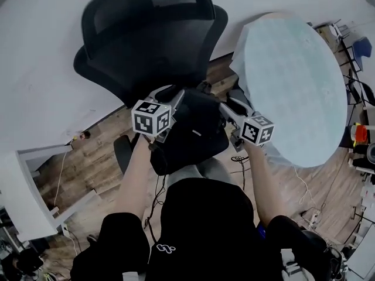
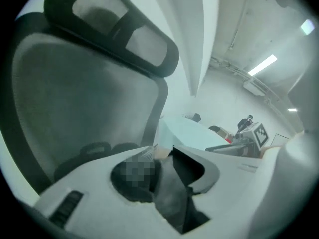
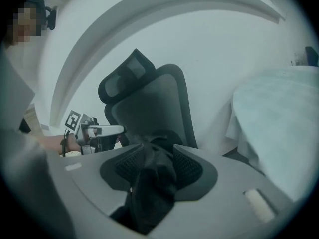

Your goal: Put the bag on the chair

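A black bag (image 1: 196,130) rests on the seat of a black mesh office chair (image 1: 146,34), right in front of the person. My left gripper (image 1: 171,95) stands at the bag's left top edge and my right gripper (image 1: 229,109) at its right top edge. In the left gripper view a fold of dark bag fabric (image 2: 172,193) lies between the jaws of the left gripper (image 2: 167,156), with a gap beside it; the pads do not press. In the right gripper view the right gripper (image 3: 154,151) stands wide open with black bag fabric (image 3: 152,183) loose between its pads.
A round table with a pale blue cloth (image 1: 293,81) stands close on the right of the chair. A white wall lies behind the chair. A white furniture edge (image 1: 23,186) sits at the left, and cables (image 1: 243,157) run over the wooden floor.
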